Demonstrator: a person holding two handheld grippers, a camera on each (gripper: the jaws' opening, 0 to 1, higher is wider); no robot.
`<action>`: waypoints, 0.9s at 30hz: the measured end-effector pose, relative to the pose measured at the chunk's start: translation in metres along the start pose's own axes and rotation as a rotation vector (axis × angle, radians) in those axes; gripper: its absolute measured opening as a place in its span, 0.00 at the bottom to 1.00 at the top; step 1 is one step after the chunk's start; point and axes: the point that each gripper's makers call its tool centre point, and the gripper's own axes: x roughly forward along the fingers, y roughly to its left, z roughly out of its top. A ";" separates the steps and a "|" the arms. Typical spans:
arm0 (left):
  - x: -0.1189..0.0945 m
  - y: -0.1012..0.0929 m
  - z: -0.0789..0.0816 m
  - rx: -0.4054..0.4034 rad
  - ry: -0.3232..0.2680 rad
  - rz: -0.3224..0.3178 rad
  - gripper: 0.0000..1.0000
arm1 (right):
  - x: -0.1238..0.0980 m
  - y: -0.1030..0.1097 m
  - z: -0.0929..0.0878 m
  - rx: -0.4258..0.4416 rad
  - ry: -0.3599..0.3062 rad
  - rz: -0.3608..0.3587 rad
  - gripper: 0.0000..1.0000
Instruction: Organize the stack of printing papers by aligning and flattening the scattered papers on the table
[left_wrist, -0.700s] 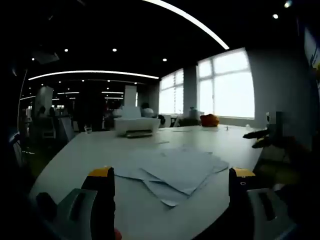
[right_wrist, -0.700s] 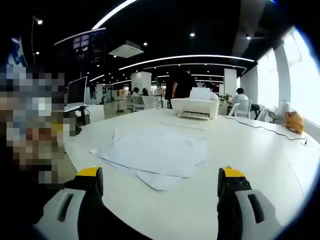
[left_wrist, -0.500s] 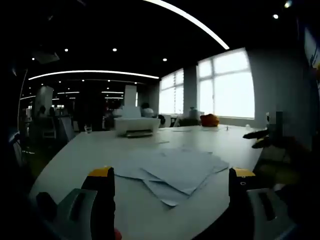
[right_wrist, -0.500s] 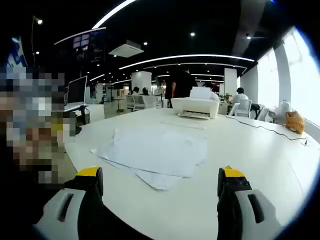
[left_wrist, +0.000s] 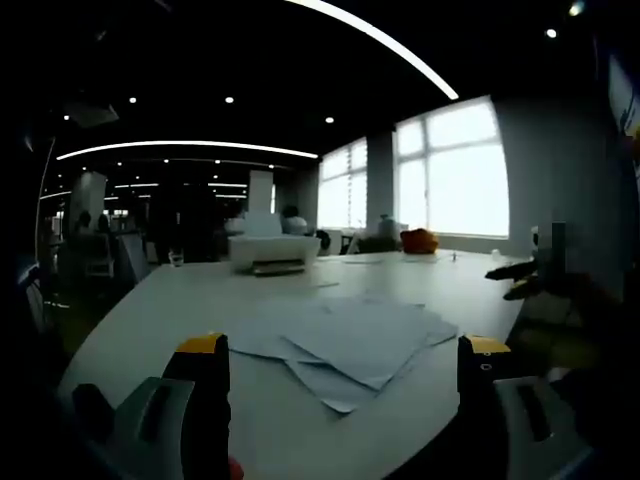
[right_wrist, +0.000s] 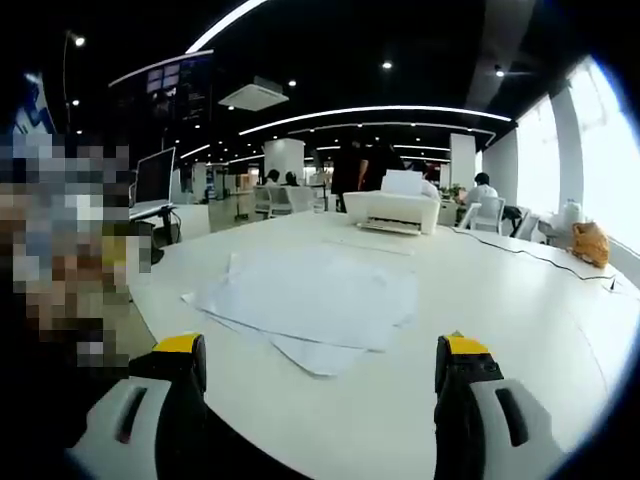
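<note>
A large open office with a dark ceiling (right_wrist: 330, 40) crossed by long curved white light strips (right_wrist: 370, 113) and small round spotlights. Tall bright windows (left_wrist: 455, 170) line one wall and wash that side in daylight (the far interior stays dim). A broad white rounded desk (right_wrist: 500, 300) spreads across the foreground; a white boxy printer (right_wrist: 392, 212) sits at its far end. Beyond stand white square columns (right_wrist: 283, 160), a dark computer monitor (right_wrist: 154, 180), and seated people (right_wrist: 480, 190).

One counter (right_wrist: 520, 300) carries one loose pile of papers (right_wrist: 310, 300), their sheet count too overlapped to tell, one white printer (right_wrist: 392, 211), one orange object (right_wrist: 588, 242) and one cable (right_wrist: 520, 254).
</note>
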 end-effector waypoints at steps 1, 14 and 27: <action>0.000 0.000 0.000 0.000 -0.001 0.001 0.97 | 0.000 0.000 0.000 0.000 0.000 0.000 0.90; 0.000 0.000 -0.002 -0.004 -0.003 -0.001 0.97 | 0.001 0.002 0.000 -0.001 0.000 0.003 0.90; 0.003 -0.004 -0.002 -0.005 -0.003 -0.011 0.97 | 0.012 0.014 0.003 -0.016 0.002 0.032 0.90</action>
